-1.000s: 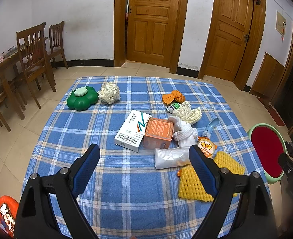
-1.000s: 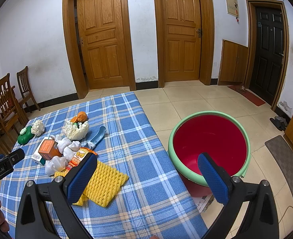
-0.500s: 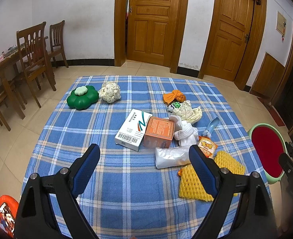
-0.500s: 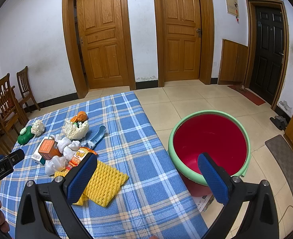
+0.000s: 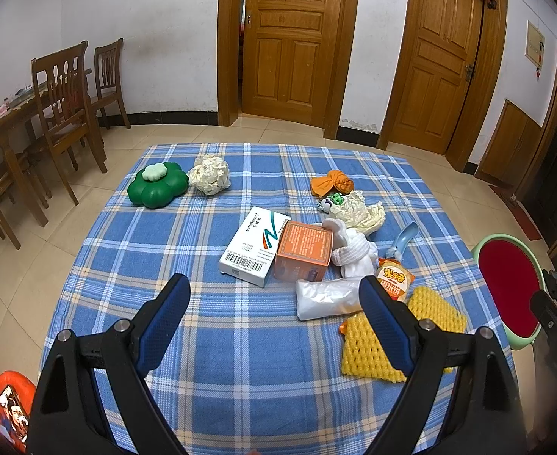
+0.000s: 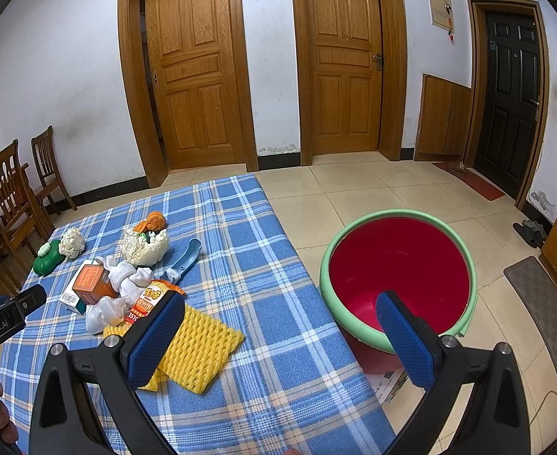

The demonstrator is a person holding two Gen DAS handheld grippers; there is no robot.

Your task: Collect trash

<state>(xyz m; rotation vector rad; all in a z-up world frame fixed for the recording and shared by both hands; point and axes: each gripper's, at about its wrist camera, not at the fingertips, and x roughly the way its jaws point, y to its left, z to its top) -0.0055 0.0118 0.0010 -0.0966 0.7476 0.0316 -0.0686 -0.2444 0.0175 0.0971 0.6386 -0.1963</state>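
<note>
Blue-checked table (image 5: pixel 240 341) carries the trash: we see a white bag (image 5: pixel 326 297) just ahead of the left gripper (image 5: pixel 274 305), fingers spread, empty. Right gripper (image 6: pixel 280 320) likewise gapes; red basin (image 6: pixel 396 265) beyond.

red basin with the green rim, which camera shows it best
The right wrist view: the round red plastic basin with the green rim shows whole on the floor beside the table, empty inside, only its near rim crossed by a finger. The left wrist view catches it squeezed at the right edge, partly hidden.

tablecloth (image 5: pixel 187 235): blue plaid | basin (image 6: pixel 399 265): red, green rim | foam net (image 6: pixel 199 349): yellow | box (image 5: pixel 305 250): orange
</note>
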